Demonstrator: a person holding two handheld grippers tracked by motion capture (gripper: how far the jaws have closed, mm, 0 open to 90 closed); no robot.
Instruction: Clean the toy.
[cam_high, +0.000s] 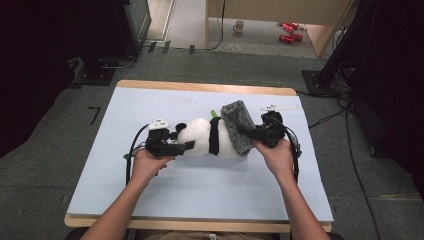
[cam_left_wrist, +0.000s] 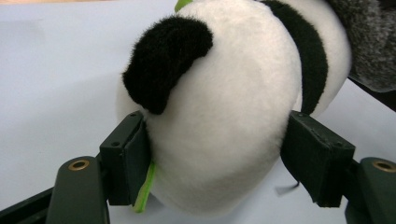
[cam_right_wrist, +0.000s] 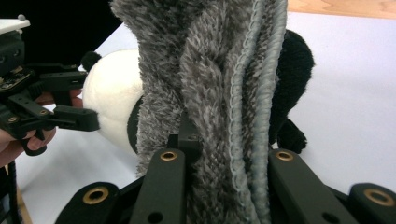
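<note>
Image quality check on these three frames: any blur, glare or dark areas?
High view: table evenly lit, no glare; room edges fall into near black; the whole frame is soft and low in detail. Left gripper view: panda plush sharp, faint shadow on the sheet at left. Right gripper view: grey fuzzy cloth crisp in the knit, dark background at upper left.

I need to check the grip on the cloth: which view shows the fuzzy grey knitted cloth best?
The right gripper view: the fuzzy grey knitted cloth sits close up, pinched between the jaws. The high view shows it small, draped over the panda plush toy. The left gripper view catches one corner.
</note>
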